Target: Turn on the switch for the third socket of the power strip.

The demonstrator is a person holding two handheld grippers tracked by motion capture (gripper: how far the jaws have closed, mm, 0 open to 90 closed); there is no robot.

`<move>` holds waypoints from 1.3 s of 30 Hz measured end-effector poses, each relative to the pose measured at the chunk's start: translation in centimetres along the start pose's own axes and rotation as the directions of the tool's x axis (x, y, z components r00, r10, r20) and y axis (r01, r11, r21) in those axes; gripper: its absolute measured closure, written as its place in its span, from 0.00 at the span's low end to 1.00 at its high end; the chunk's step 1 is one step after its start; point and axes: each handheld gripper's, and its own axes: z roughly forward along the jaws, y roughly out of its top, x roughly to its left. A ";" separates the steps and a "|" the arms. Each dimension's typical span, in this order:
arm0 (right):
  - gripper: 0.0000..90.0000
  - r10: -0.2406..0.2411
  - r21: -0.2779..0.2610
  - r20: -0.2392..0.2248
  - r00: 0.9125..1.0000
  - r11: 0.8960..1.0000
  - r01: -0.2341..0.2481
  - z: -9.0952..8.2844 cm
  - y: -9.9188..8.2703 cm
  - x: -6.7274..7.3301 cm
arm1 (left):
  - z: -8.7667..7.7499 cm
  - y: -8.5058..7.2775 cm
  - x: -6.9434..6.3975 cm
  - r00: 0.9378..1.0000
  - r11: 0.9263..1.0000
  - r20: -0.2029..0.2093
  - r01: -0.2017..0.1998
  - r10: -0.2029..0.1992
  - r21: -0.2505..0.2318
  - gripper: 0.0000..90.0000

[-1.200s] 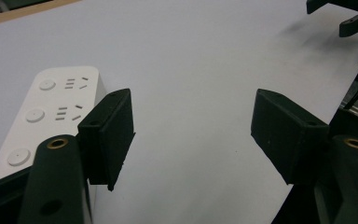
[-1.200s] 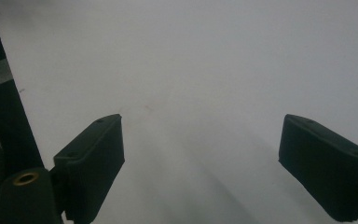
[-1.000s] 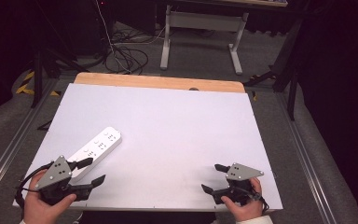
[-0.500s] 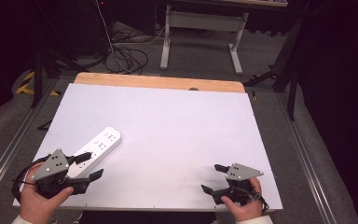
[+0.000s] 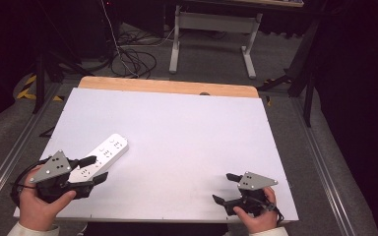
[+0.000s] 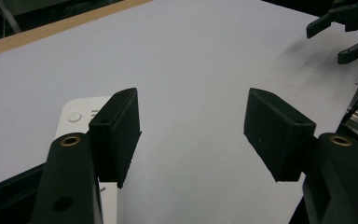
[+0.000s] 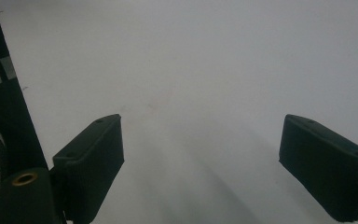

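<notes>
The likeliest slip, as I judge it, is the left gripper (image 5: 86, 171) nudging the white power strip (image 5: 103, 153) askew, since its spread, empty jaws sit over the strip's near end at an angle. The strip lies diagonally on the left side of the white bench (image 5: 187, 128). The right gripper (image 5: 229, 189) rests low at the near right edge, jaws released, holding nothing.

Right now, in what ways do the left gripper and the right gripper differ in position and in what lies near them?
The left gripper is at the near left of the table, partly over the white power strip; the right gripper is at the near right, over bare surface. The left one points up and right, the right one leftward. Both are open, hand-held and empty.
</notes>
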 end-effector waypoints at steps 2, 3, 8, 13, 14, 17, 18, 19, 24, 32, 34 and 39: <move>0.16 0.000 0.000 0.000 1.000 1.000 0.000 0.0 0.0 0.0 | 0.1 0.1 0.1 1.000 1.000 -0.010 -0.008 0.008 0.004 0.43; 0.16 0.000 -0.001 0.000 1.000 1.000 0.000 0.0 0.0 0.0 | 0.1 0.1 0.1 1.000 1.000 -0.015 -0.013 0.013 0.009 0.44; 0.16 0.000 -0.001 -0.001 1.000 1.000 0.000 0.0 0.0 0.0 | 0.1 0.7 0.4 0.999 0.999 -0.037 -0.028 0.029 0.025 0.53; 0.16 -0.001 0.001 -0.003 1.000 1.000 0.001 0.0 0.0 0.0 | 0.8 1.2 1.0 0.999 0.999 -0.043 -0.029 0.031 0.044 0.63; 0.16 0.000 0.001 -0.003 1.000 1.000 0.000 0.0 0.0 0.0 | 0.9 1.3 1.2 0.999 0.998 -0.043 -0.028 0.031 0.053 0.66; 0.16 0.000 0.002 -0.001 1.000 1.000 0.000 0.0 -0.1 0.0 | 1.2 1.5 1.7 0.999 0.998 -0.045 -0.011 0.014 0.068 0.73; 0.16 0.002 0.000 -0.002 1.000 1.000 -0.002 0.0 -0.1 0.0 | 1.3 1.6 1.9 0.999 0.997 -0.048 -0.004 0.008 0.071 0.75; 0.16 0.001 0.004 -0.003 1.000 1.000 -0.001 0.0 -0.1 -0.1 | 1.5 1.6 2.0 0.999 0.997 -0.050 0.004 0.000 0.073 0.76; 0.16 -0.003 0.008 -0.009 1.000 1.000 0.003 0.1 -0.1 0.0 | 1.7 1.8 2.7 0.998 0.996 -0.055 0.037 -0.032 0.081 0.85; 0.16 0.000 0.008 -0.010 1.000 1.000 0.000 0.1 -0.1 -0.1 | 2.7 1.9 4.0 0.995 0.993 -0.071 0.078 -0.072 0.084 0.99; 0.16 0.000 0.006 -0.010 1.000 1.000 0.000 0.1 -0.1 -0.1 | 2.9 1.9 4.2 0.994 0.993 -0.089 0.069 -0.061 0.096 0.99; 0.16 0.000 0.007 -0.008 1.000 1.000 0.000 0.0 -0.1 -0.1 | 3.4 1.8 4.7 0.991 0.991 -0.110 0.091 -0.080 0.103 1.00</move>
